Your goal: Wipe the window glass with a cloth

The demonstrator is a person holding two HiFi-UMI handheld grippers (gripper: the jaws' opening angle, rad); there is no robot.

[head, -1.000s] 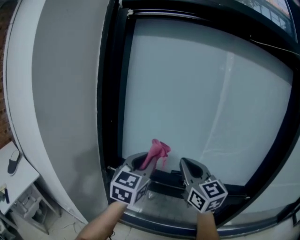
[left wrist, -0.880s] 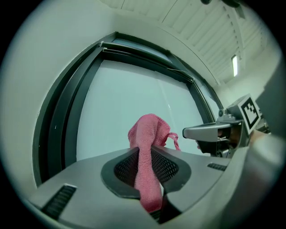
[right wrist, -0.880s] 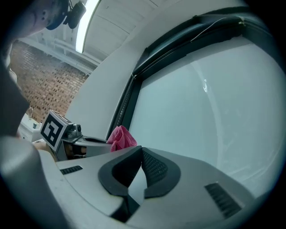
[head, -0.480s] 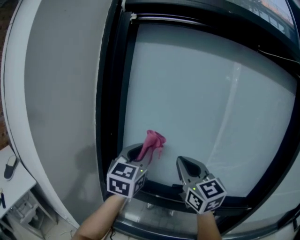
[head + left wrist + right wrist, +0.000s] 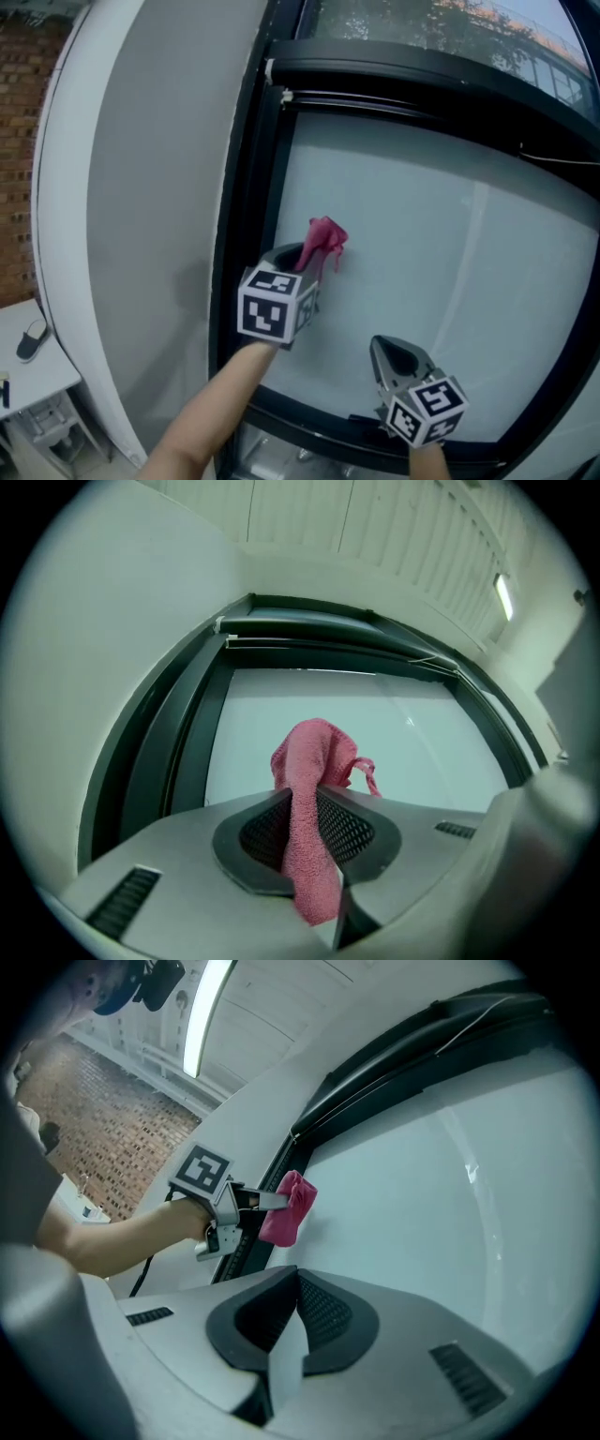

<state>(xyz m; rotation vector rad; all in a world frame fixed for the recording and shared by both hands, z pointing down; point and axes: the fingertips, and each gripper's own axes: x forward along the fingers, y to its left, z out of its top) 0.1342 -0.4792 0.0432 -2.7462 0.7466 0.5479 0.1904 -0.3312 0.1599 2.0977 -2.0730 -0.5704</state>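
Observation:
A frosted pale window pane (image 5: 441, 253) sits in a black frame (image 5: 246, 216). My left gripper (image 5: 302, 258) is shut on a pink cloth (image 5: 325, 240), whose bunched end rests against the glass near the pane's left edge. In the left gripper view the pink cloth (image 5: 307, 827) runs down between the closed jaws, with the pane (image 5: 412, 752) beyond. My right gripper (image 5: 389, 354) hangs lower right, near the bottom of the pane, shut with nothing in it. The right gripper view shows the left gripper (image 5: 258, 1202) and pink cloth (image 5: 287, 1209) against the glass (image 5: 450, 1194).
A grey-white wall panel (image 5: 150, 225) curves left of the frame. A black top rail (image 5: 422, 80) crosses above the pane. At the far left stand a brick wall (image 5: 23, 141) and a white surface (image 5: 28, 366) with a dark shoe-like thing (image 5: 33, 337).
My left gripper has carried the pink cloth upward along the glass, from near the bottom sill to mid-height by the left frame. The right gripper stayed low.

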